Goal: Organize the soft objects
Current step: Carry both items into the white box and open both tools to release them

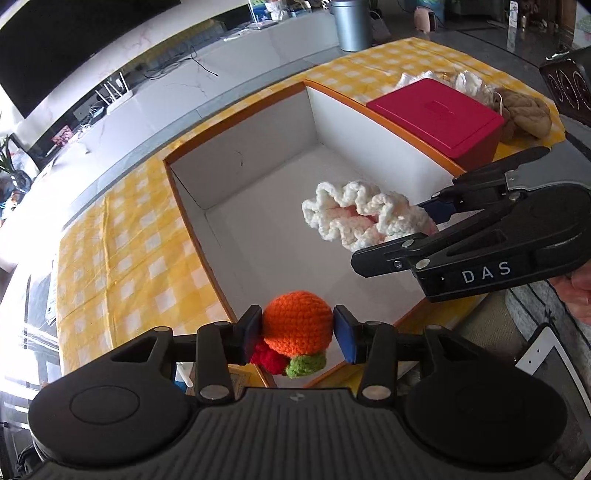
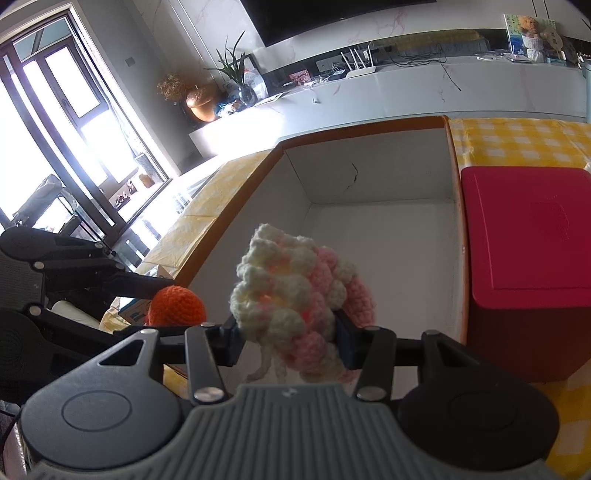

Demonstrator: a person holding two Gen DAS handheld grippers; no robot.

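Note:
An orange crochet ball with red and green bits under it sits between the pads of my left gripper, which is shut on it above the near edge of a white-lined, orange-rimmed box. My right gripper reaches in from the right, shut on a frilly white and pink crochet piece held over the box's floor. The right wrist view shows that piece between the right gripper's pads. The orange ball and left gripper are at the left there. The box holds nothing on its floor.
A red lidded container stands against the box's right side. Behind it lie white crochet pieces and a beige knitted bundle. A yellow checked cloth covers the table. A metal bin stands beyond the far edge.

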